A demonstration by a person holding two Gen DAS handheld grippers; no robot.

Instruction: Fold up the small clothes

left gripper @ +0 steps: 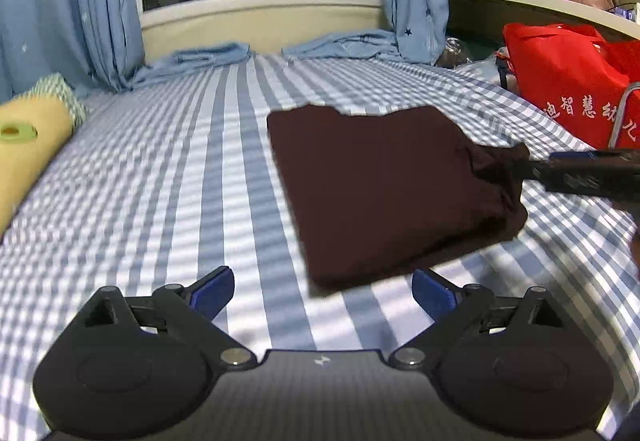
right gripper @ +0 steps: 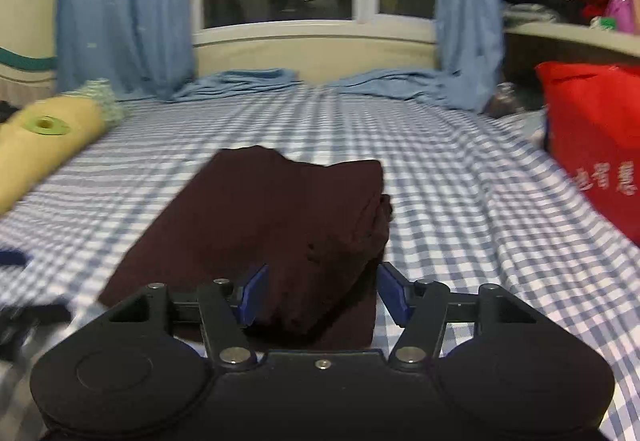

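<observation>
Folded maroon garment (left gripper: 384, 185) lies mid-bed (left gripper: 160, 169), my right claw (right gripper: 322, 295) pinching its bunched corner, my left claw (left gripper: 323, 291) spread, empty.

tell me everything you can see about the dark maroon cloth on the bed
The dark maroon cloth is soft fabric folded into a thick, roughly rectangular stack with layered edges. It lies on the blue checked sheet. Its bunched right edge sits between the right tool fingers, and the left tool stands open just short of it.
</observation>
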